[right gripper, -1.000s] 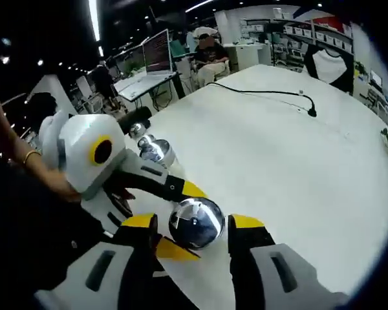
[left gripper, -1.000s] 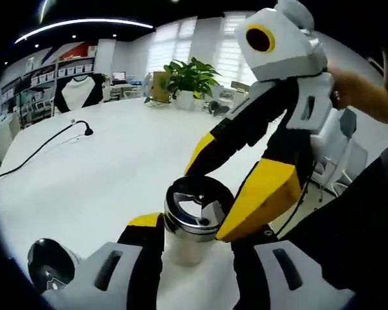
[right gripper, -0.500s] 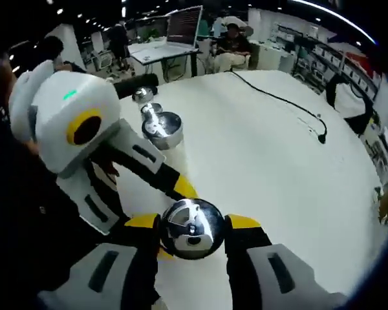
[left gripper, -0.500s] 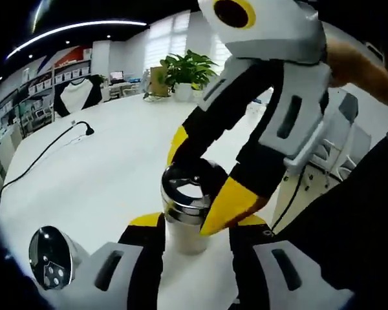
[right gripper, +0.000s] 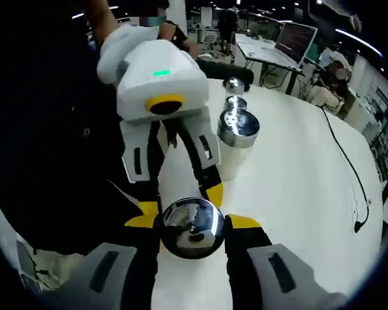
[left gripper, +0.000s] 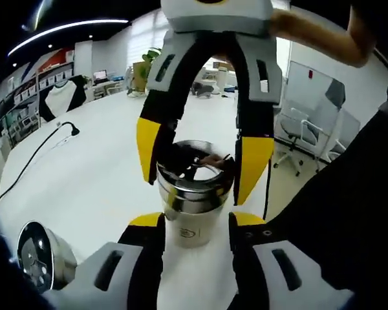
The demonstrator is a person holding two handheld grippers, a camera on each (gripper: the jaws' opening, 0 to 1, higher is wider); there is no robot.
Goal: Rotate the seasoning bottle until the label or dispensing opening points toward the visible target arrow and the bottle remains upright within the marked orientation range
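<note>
Rotation under way; no target arrow visible, so alignment can't be judged. Seasoning bottle (left gripper: 193, 203) stands upright on the white table (left gripper: 84, 174). Left gripper (left gripper: 195, 226), entering from 6 o'clock, is closed on its pale body. Right gripper (left gripper: 199, 169) reaches down from 12 o'clock, jaws closed on the steel cap (right gripper: 191, 227).

Bright window glare, fisheye-warped edges (dim ceiling)

Seasoning bottle (left gripper: 193, 206) stands upright on white table: shiny steel cap, pale body
</note>
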